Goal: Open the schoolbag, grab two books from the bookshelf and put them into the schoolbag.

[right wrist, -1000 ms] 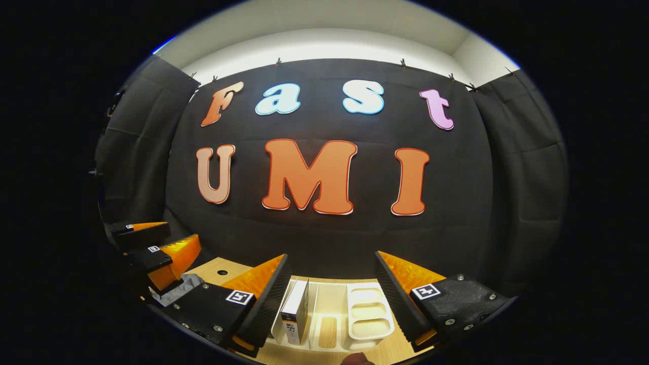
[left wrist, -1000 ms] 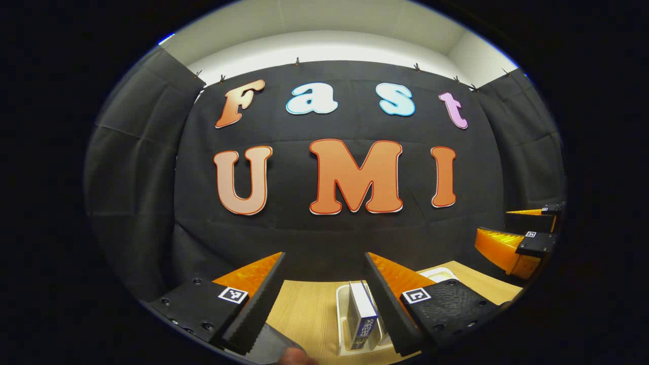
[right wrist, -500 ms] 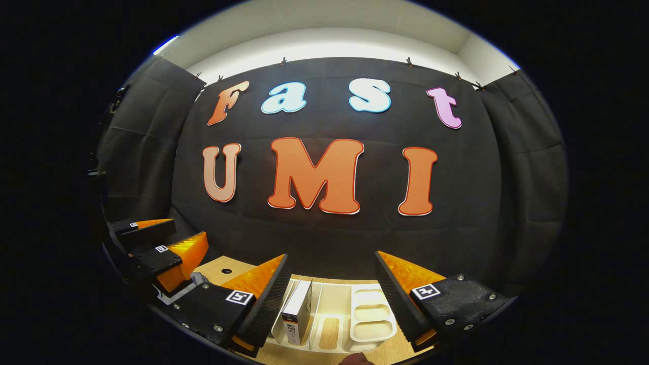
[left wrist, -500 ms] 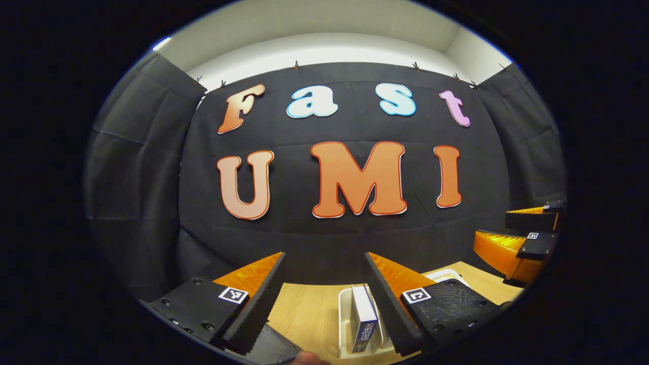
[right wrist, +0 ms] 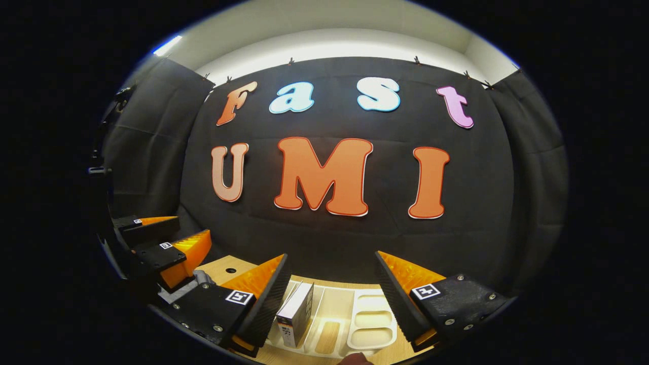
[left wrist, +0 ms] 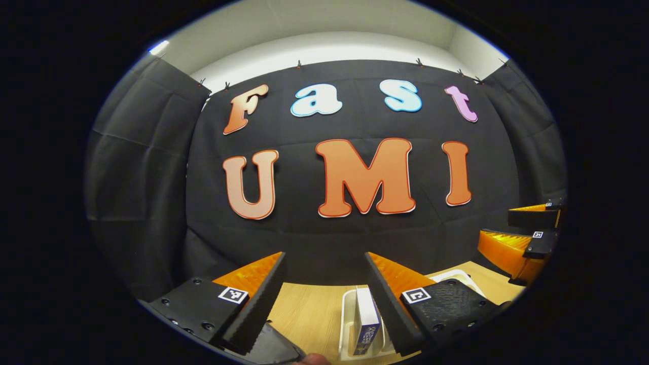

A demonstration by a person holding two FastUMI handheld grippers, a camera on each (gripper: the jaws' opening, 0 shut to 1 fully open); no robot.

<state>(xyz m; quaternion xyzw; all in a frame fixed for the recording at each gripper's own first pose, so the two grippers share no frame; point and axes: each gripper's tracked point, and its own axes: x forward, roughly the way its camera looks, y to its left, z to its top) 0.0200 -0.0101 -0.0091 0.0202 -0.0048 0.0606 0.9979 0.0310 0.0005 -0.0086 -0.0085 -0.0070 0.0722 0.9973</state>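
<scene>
A white bookshelf point(right wrist: 324, 309) with upright slots sits on the table point(left wrist: 309, 314), and one book point(right wrist: 296, 319) stands leaning in a left slot; the slots beside it hold nothing. In the left gripper view the book point(left wrist: 366, 324) stands just inside the right finger. The left gripper point(left wrist: 324, 304) and right gripper point(right wrist: 332, 304) both hover with fingers spread, grasping nothing.

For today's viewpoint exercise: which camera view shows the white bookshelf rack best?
The right gripper view: the bookshelf rack shows its slots and one upright book. In the left gripper view, the rack is partly hidden behind a finger.
</scene>
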